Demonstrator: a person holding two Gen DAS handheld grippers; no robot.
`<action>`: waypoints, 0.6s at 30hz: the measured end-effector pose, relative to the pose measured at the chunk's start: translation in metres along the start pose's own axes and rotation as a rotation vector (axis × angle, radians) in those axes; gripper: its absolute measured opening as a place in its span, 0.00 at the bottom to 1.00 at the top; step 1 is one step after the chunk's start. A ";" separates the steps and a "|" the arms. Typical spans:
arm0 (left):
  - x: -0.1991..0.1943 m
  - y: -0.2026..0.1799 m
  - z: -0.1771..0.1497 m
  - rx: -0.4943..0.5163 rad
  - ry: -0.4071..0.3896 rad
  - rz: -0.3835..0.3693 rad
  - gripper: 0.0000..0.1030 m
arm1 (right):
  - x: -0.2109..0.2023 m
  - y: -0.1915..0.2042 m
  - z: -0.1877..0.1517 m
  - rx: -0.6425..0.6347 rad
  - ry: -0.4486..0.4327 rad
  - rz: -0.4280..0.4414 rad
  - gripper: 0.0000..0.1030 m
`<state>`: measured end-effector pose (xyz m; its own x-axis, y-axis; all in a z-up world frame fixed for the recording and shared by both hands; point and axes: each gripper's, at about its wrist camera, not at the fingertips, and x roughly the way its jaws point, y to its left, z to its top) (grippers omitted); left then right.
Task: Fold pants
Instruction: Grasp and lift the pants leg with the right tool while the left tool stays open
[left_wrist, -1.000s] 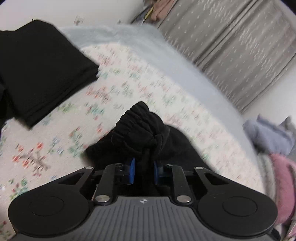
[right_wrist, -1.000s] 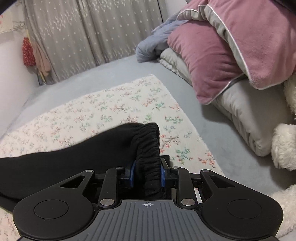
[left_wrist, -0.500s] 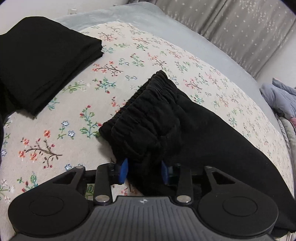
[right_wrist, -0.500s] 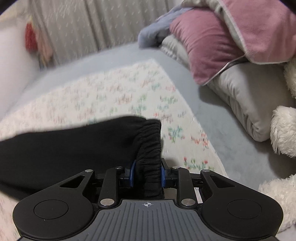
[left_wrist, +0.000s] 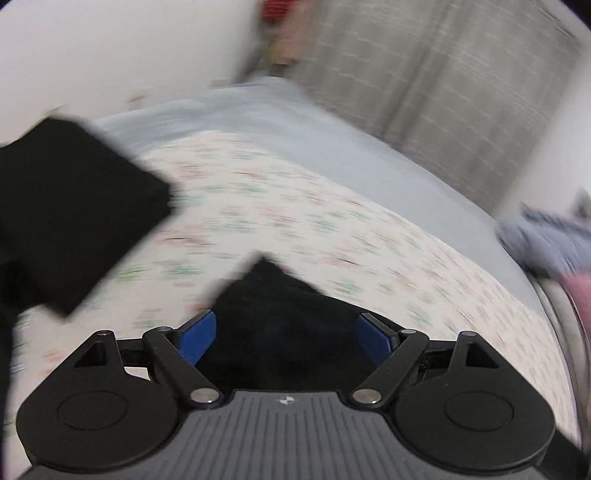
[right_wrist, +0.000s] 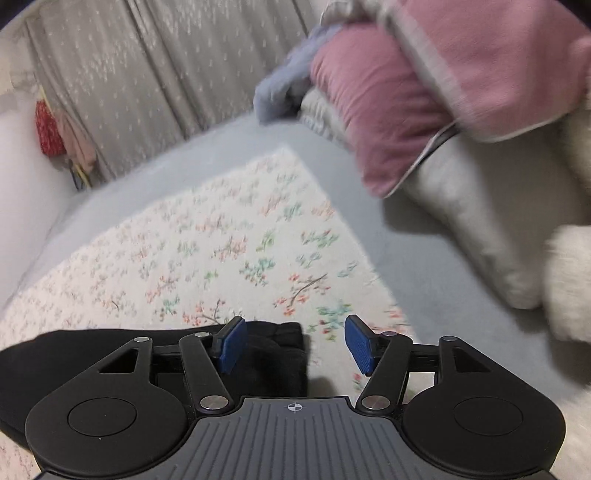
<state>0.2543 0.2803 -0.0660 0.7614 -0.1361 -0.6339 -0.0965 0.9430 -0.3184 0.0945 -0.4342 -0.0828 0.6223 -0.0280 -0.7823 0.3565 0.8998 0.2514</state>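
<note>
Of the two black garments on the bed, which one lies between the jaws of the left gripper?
The black pants, low in the middle, between the open left gripper. The folded black garment lies apart, far left.

Black pants (right_wrist: 266, 354) lying flat on floral cloth (right_wrist: 229, 251), gathered elastic end free, unheld.

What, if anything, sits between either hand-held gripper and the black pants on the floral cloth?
Nothing visible. The pants lie directly between the open left hand-held gripper jaws; the right hand-held gripper, also open, has their cuff beside its left pad.

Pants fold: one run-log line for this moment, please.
left gripper: jaws just opened | right gripper: jaws just opened | pants: released, on floral sheet
</note>
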 end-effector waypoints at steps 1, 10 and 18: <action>0.008 -0.015 -0.005 0.044 0.015 -0.025 0.95 | 0.015 0.007 0.001 -0.019 0.044 -0.006 0.49; 0.089 -0.060 -0.052 0.290 0.254 0.122 0.90 | -0.009 0.058 0.012 -0.271 -0.120 -0.153 0.23; 0.071 -0.050 -0.049 0.226 0.222 0.100 0.90 | 0.079 0.088 -0.017 -0.610 -0.040 -0.461 0.32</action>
<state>0.2819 0.2083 -0.1294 0.5950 -0.0791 -0.7999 -0.0003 0.9951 -0.0987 0.1629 -0.3497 -0.1322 0.5325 -0.4641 -0.7079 0.1454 0.8740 -0.4636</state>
